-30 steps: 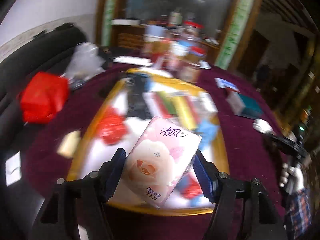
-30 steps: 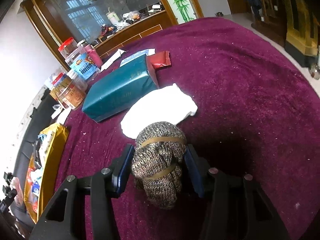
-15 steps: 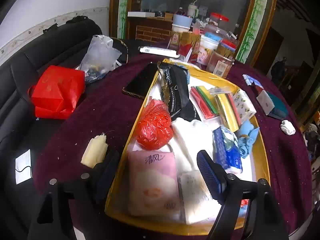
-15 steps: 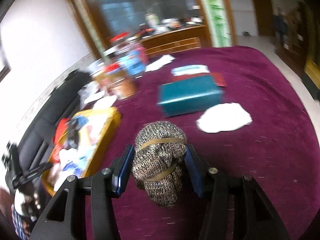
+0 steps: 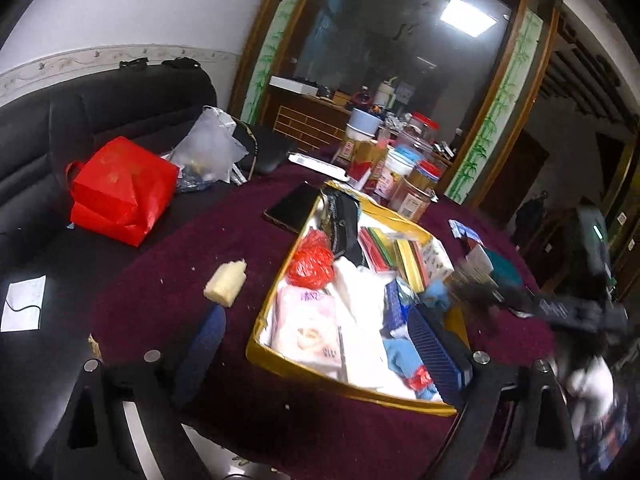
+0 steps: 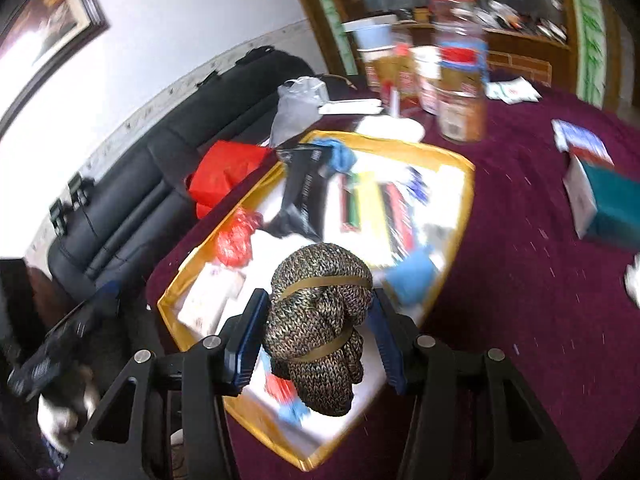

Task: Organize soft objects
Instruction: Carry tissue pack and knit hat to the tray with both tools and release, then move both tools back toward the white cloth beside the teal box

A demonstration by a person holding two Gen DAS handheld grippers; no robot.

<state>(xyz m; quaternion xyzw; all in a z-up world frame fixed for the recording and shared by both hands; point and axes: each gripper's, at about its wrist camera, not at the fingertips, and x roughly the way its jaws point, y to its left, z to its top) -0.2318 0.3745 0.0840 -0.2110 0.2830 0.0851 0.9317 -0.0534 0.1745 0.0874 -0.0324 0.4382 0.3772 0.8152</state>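
Observation:
My left gripper [image 5: 320,344] is open and empty, pulled back from the near edge of the gold tray [image 5: 256,344]. The pink rose tissue pack [image 5: 308,328] lies in the tray's near left corner beside a red plastic bag [image 5: 312,264] and white tissue packs [image 5: 360,352]. My right gripper [image 6: 316,332] is shut on a brown knitted bundle [image 6: 320,320] with elastic bands around it, held above the near part of the gold tray [image 6: 460,224]. The right gripper [image 5: 568,308] also shows blurred in the left wrist view, at the tray's right side.
A yellowish sponge piece [image 5: 226,288] and a black phone [image 5: 292,208] lie on the maroon tablecloth left of the tray. Jars [image 5: 412,184] stand behind it. A red bag [image 5: 120,188] and clear bag [image 5: 212,152] sit on the black sofa. A teal box [image 6: 608,204] lies right.
My left gripper let go of the pink tissue pack into the tray, opened and drew back. My right gripper carried the knitted bundle from the open tablecloth to above the tray.

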